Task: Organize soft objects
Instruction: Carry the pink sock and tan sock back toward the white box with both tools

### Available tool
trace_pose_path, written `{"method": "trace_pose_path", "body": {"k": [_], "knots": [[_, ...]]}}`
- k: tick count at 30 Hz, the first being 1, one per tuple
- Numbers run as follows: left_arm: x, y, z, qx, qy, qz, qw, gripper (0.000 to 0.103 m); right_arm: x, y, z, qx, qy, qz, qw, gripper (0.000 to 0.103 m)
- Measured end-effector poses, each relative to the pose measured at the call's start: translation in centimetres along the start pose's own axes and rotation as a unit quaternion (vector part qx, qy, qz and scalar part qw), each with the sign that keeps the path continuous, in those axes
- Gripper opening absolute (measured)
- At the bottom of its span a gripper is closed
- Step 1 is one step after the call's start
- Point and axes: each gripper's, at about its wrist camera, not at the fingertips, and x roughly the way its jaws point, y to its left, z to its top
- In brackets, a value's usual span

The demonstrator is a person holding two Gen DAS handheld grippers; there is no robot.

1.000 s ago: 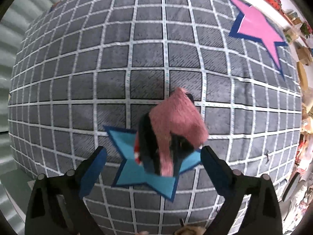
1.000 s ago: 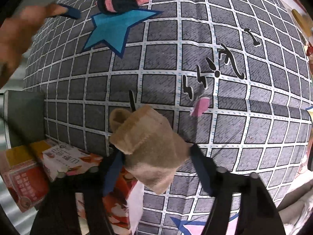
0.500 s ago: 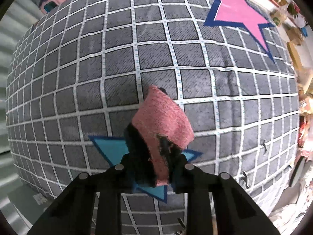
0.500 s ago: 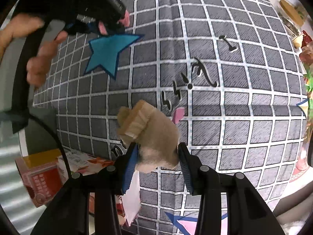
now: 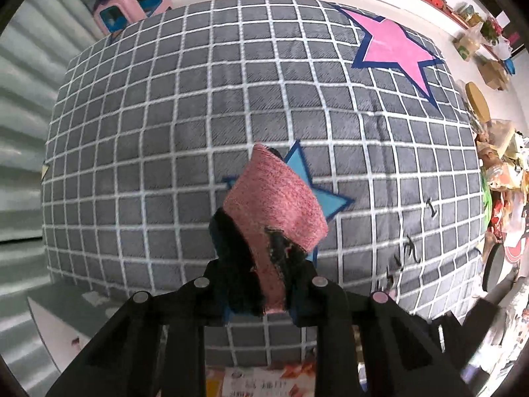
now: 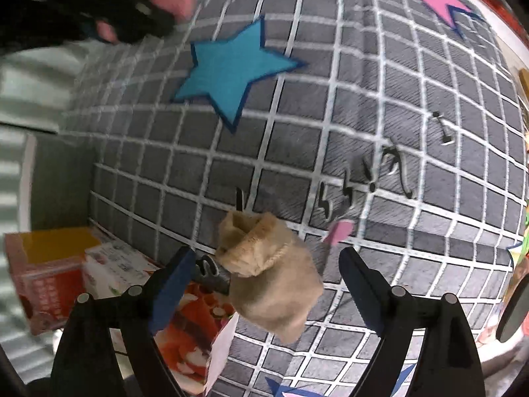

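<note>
Clamping the pink-and-black sock [image 5: 274,211], the left gripper [image 5: 261,284] is holding it above the grid-patterned blanket [image 5: 165,132] | right gripper [image 6: 264,284] is standing wide apart around the tan sock [image 6: 274,284], which is lying at the blanket's edge | only the right view is showing the cartons [image 6: 49,271] beside it.
</note>
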Motion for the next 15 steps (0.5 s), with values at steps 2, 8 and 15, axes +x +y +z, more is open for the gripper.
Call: {"method": "trace_pose_path", "body": {"k": [2, 8, 15], "knots": [[-0.3, 0.2, -1.0, -0.001, 0.002, -0.003, 1.0000, 0.027, 1.0, 0.2, -0.1, 0.008, 0.019, -0.008, 1.000, 0.056], [-1.1, -0.5, -3.7, 0.015, -0.002, -0.009, 0.9999, 0.027, -0.4, -0.5, -1.0, 0.027, -0.001, -0.005, 1.000, 0.035], [-2.3, -3.8, -6.9, 0.061, -0.007, -0.035, 0.9975, 0.027, -4.9, -2.8, -2.9, 0.080, -0.041, 0.012, 0.996, 0.035]]}}
